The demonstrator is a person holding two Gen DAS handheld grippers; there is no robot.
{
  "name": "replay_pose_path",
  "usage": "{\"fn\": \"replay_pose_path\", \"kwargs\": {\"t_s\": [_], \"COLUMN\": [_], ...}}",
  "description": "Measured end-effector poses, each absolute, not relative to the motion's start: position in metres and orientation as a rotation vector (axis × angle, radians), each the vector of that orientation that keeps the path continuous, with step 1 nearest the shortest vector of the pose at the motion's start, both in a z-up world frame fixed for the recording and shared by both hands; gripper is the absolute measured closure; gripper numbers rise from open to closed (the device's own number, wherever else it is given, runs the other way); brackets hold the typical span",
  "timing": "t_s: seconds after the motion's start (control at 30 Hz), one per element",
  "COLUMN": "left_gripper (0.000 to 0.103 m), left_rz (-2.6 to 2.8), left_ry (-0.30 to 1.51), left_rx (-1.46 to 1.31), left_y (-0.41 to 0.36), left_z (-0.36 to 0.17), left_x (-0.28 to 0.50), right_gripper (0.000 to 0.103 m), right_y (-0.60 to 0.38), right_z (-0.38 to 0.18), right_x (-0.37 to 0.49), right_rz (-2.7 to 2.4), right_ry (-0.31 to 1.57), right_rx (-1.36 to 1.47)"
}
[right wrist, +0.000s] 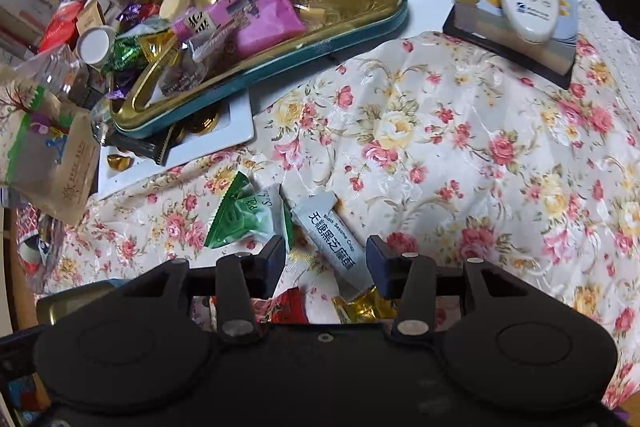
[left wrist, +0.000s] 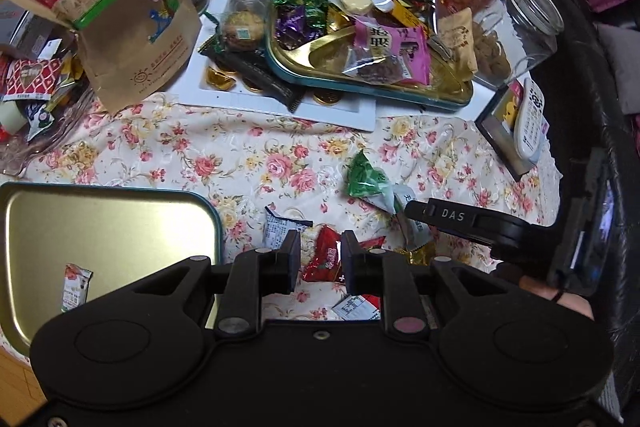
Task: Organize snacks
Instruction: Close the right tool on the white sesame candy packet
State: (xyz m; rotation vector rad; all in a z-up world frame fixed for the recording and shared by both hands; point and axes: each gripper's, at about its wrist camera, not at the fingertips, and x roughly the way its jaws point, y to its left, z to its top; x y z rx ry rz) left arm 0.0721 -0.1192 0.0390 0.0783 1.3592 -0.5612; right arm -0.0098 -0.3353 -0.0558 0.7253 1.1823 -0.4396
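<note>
**A:** The gold tin (left wrist: 120,227) has only one small packet (left wrist: 76,287) in it. Everything else is loose on the floral cloth (left wrist: 240,155), just to the right of the tin.

**B:** And the left gripper (left wrist: 320,255)?

**A:** It hangs above the red packet (left wrist: 324,259) beside the tin's right rim. Its jaws are about half open and grip nothing that I can see. I reckon a careless close there would also catch the blue-and-white packet (left wrist: 280,231), which touches the red one on the tin side.

**B:** The right gripper (right wrist: 326,251) looks riskier to me.

**A:** I agree. It is further right of the tin, with its jaws partly open and empty over the grey sesame crisp packet (right wrist: 332,239). The green packet (right wrist: 244,215) overlaps that one on the tin side, and a gold-wrapped sweet (right wrist: 360,307) lies at its near end. The jaws could lift two at once, or the slick foil could slip out. The two grippers are also near each other and might knock together.
</note>
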Motion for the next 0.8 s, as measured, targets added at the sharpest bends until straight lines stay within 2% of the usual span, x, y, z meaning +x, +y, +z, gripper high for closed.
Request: {"fn": "replay_pose_path", "kwargs": {"t_s": [0.37, 0.8], "left_gripper": [0.074, 0.074], "left_rz": [-0.583, -0.587], "left_ry": [1.400, 1.401], "left_rx": [0.062, 0.088], "left_y": [-0.120, -0.120], "left_z": [0.034, 0.032], "left_x": [0.068, 0.063], "right_gripper": [0.055, 0.056], "right_y": [-0.332, -0.308], "right_z": [-0.091, -0.102], "right_x": [0.005, 0.020], "right_rz": [-0.482, -0.486], "right_ry": [1.219, 1.207], "right_rx": [0.642, 0.517]}}
